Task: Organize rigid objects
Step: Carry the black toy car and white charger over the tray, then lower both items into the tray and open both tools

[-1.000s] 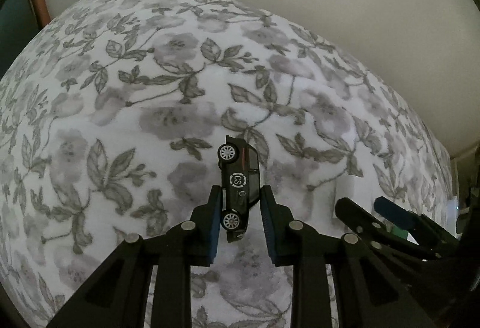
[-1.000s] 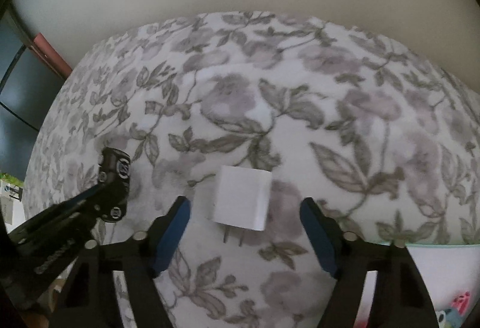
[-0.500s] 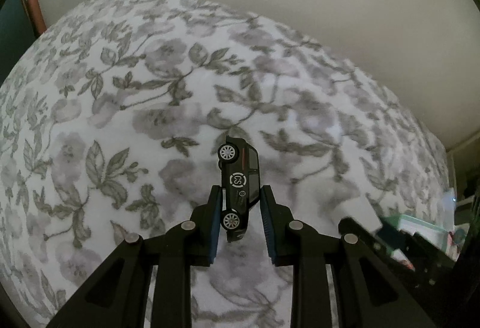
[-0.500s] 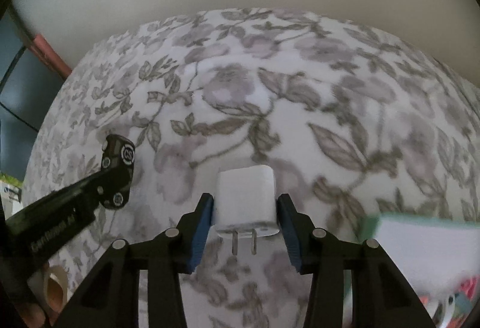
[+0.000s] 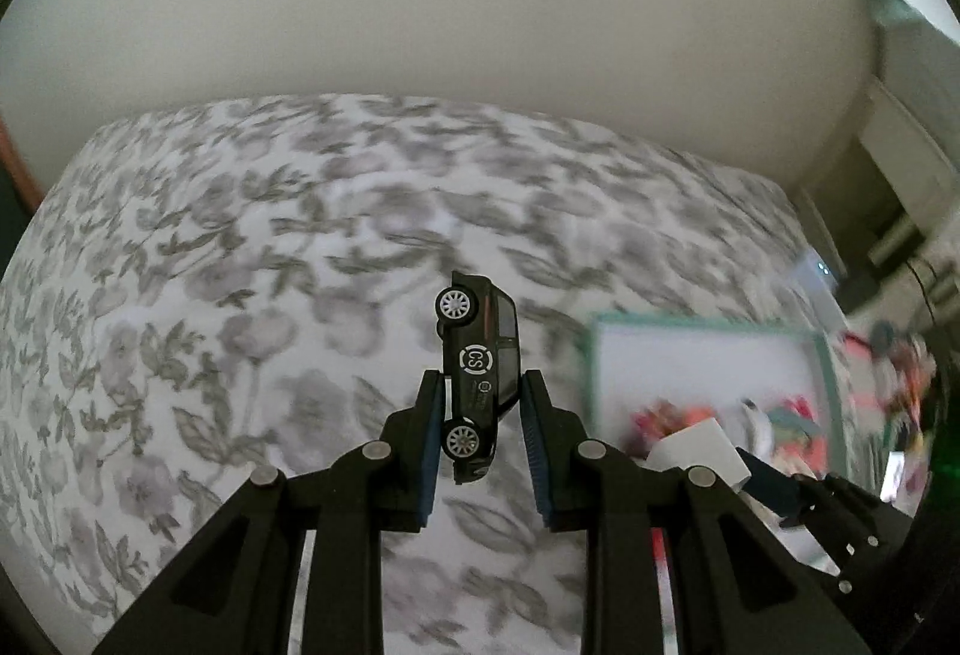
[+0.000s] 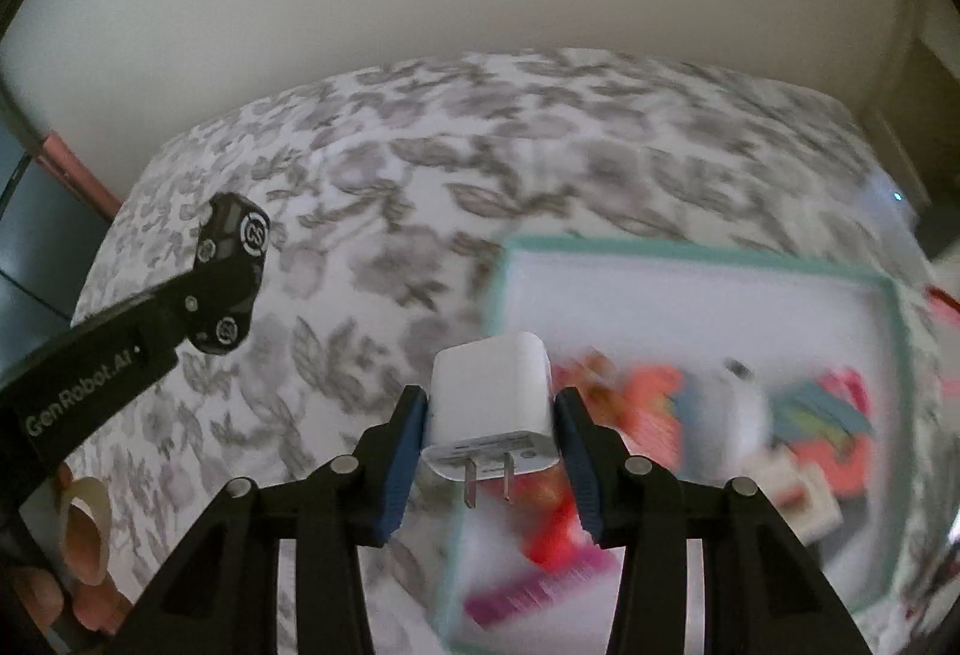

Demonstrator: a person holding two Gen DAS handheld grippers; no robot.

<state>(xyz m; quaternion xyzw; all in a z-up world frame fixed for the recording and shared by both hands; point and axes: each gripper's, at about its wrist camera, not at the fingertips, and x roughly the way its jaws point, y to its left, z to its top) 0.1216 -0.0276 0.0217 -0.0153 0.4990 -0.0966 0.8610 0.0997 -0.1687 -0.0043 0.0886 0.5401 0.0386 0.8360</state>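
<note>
A small black toy car (image 5: 480,373) with white wheels hangs nose-up above the floral cloth, and my left gripper (image 5: 480,406) is shut on it. The right wrist view shows the same car (image 6: 231,271) at the left, on the tip of the left gripper. My right gripper (image 6: 492,415) is shut on a white plug-in charger (image 6: 489,385), prongs toward the camera, lifted over the near left corner of a white tray with a teal rim (image 6: 690,250). In the left wrist view the charger (image 5: 699,448) and tray (image 5: 708,322) lie to the right.
The tray holds several blurred colourful items (image 6: 828,415) and a white object (image 6: 738,403). A grey floral cloth (image 5: 240,355) covers the surface up to a pale wall. A roll of tape (image 6: 84,523) and a person's fingers (image 6: 60,595) show at the lower left.
My right gripper closed on the charger and lifted it. Both grippers rose and swept right, carrying the car and the charger, and the tray came into view.
</note>
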